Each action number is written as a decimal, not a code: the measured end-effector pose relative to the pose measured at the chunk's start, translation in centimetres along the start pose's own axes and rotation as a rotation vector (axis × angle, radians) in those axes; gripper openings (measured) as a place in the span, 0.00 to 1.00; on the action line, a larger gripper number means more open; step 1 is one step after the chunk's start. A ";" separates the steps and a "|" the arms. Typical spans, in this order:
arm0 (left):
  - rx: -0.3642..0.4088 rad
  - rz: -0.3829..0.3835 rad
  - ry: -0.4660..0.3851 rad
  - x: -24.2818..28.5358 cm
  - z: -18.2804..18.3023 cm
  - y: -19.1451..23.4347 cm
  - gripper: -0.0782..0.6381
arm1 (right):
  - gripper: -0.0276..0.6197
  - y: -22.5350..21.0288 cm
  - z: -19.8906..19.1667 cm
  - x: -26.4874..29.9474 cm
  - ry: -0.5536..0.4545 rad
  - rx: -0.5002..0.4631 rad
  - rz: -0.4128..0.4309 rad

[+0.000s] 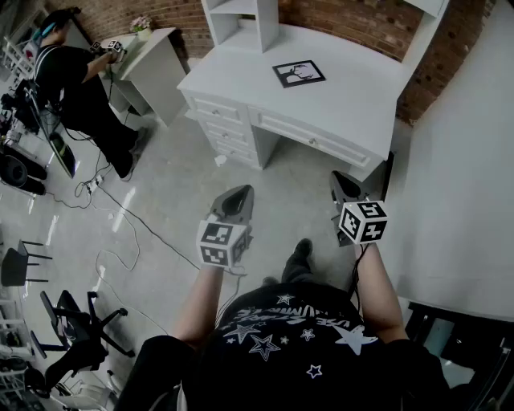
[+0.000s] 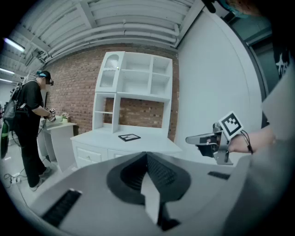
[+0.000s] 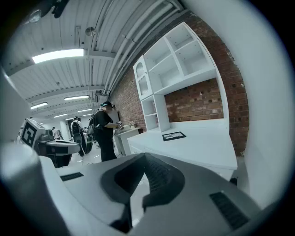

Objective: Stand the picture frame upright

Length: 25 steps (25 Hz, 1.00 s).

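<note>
The left tongs and right tongs are hovering closed, empty; the picture frame is lying flat on the counter ahead.

Open desktop around the flat picture frame, shelf unit behind, white wall along the right

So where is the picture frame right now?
In the head view, upper centre: the picture frame lies flat on the white desk, near its back, just right of the white shelf unit that stands on it.
</note>
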<state>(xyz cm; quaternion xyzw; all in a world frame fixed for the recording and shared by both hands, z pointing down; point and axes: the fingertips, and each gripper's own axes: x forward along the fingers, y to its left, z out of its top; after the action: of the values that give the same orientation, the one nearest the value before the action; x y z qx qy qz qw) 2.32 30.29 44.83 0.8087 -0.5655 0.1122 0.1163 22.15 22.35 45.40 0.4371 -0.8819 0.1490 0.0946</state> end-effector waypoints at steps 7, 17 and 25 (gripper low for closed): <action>-0.013 0.014 0.004 -1.4 -1.3 0.0 0.13 | 0.07 0.9 -1.9 -0.8 0.021 0.010 0.004; -0.072 0.002 0.057 -4.1 -5.7 0.3 0.13 | 0.07 2.3 -4.9 -2.1 0.025 0.039 -0.036; -0.102 0.005 0.065 -4.2 -6.7 1.3 0.13 | 0.07 0.4 -6.0 -1.9 0.027 0.101 -0.090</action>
<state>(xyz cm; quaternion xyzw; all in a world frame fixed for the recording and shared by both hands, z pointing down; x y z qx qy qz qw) -0.65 35.68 49.91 0.7962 -0.5685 0.1099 0.1753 23.18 26.02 50.42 0.4787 -0.8513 0.1947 0.0909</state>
